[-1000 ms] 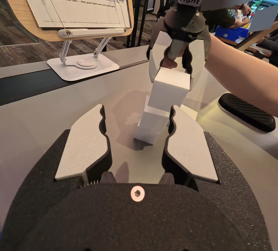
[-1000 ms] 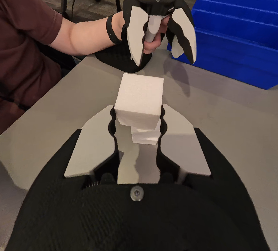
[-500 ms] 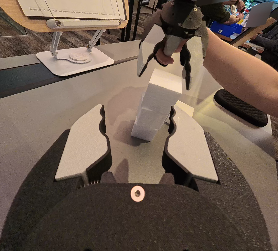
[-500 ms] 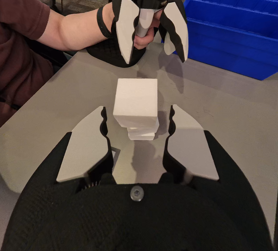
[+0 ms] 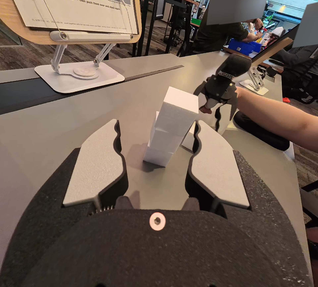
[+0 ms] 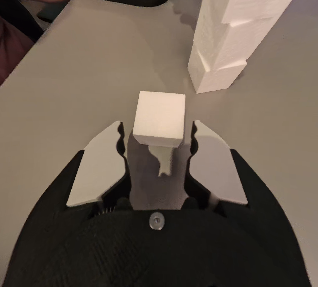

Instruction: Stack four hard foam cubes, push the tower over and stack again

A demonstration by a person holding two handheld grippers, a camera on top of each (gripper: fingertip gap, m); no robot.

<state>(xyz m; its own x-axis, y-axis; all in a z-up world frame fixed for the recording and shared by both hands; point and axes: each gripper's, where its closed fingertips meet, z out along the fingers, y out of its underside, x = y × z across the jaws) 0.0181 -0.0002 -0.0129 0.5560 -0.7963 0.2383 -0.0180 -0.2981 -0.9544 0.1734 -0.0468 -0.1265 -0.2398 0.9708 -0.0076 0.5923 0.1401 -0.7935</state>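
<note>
Loose cube (image 6: 159, 118) lies clear of both spread fingers (image 6: 101, 163) of right gripper (image 6: 157, 130); tower (image 6: 223, 38) stands near, ahead-right; bare table (image 6: 86, 72) to left.

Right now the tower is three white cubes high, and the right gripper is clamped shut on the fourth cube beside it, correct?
Not quite. The right gripper is open: in the right wrist view its fingers stand apart on either side of the fourth cube, which rests on the grey table, not gripped. The rest holds: the tower beside it is three cubes high.

Left wrist view: low over the table (image 5: 68, 124), facing the near tower (image 5: 172, 129). Right wrist view: steeply down, close. Shared: tower (image 6: 223, 38), loose cube (image 6: 160, 117).
</note>
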